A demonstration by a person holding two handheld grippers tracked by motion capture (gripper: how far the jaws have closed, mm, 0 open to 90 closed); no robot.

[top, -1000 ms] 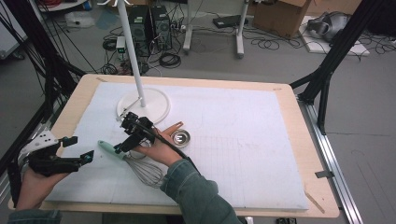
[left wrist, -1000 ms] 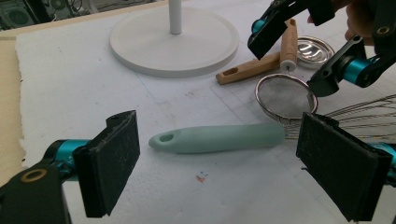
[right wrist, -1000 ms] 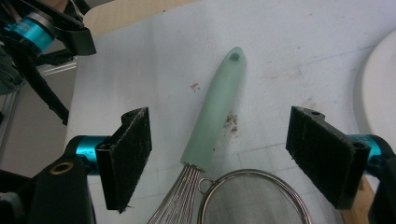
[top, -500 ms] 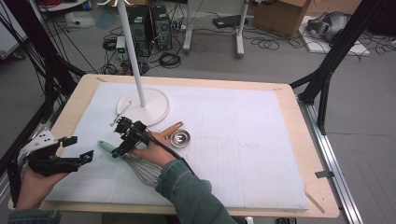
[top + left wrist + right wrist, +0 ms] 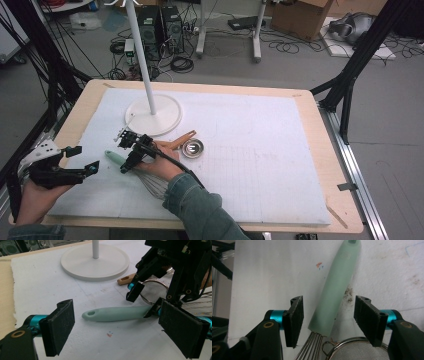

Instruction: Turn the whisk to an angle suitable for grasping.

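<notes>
In the high view, the right claw [image 5: 129, 159] hangs over the whisk [image 5: 131, 165] on the white worktop [image 5: 260, 150], near the lamp base [image 5: 153, 115]. In the left gripper view, the left claw [image 5: 117, 332] stands released, nothing between its pads. In the right gripper view, the jaws have just been closing around the whisk's mint handle [image 5: 334, 292] without touching it; a strainer [image 5: 359, 351] lies just beside.

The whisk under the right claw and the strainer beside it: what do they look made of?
The whisk's handle looks like matte mint-green silicone or soft plastic: smooth, dull, an embossed logo, a hanging hole at the end. Its wires look like bare polished steel, thin and shiny. The strainer appears to be metal: a bright rim around fine grey mesh.
</notes>
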